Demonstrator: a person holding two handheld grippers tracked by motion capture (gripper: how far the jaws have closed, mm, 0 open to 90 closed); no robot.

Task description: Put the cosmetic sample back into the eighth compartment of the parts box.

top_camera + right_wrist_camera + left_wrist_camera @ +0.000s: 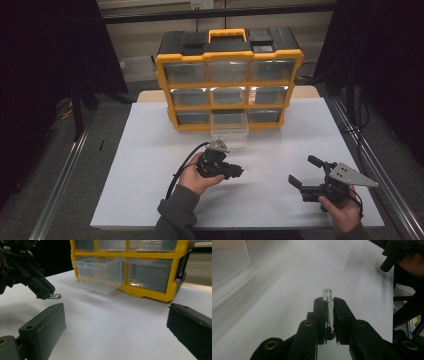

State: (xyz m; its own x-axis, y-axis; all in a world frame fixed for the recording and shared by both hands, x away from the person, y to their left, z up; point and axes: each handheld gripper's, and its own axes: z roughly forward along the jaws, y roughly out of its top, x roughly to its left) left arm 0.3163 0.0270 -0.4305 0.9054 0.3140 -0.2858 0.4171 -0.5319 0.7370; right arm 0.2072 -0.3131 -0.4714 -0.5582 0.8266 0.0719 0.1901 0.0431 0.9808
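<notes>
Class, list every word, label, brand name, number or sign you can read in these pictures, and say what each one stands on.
None can be read.
The yellow organizer shows no legible label or brand.
The clear drawer pulled out of it is unmarked.
The small clear piece in the left claw carries no readable marking.

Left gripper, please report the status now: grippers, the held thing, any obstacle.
Left gripper shut on small clear tube. Right gripper open, holding nothing. Clear drawer pulled out of yellow cabinet. No obstacle between.
</notes>
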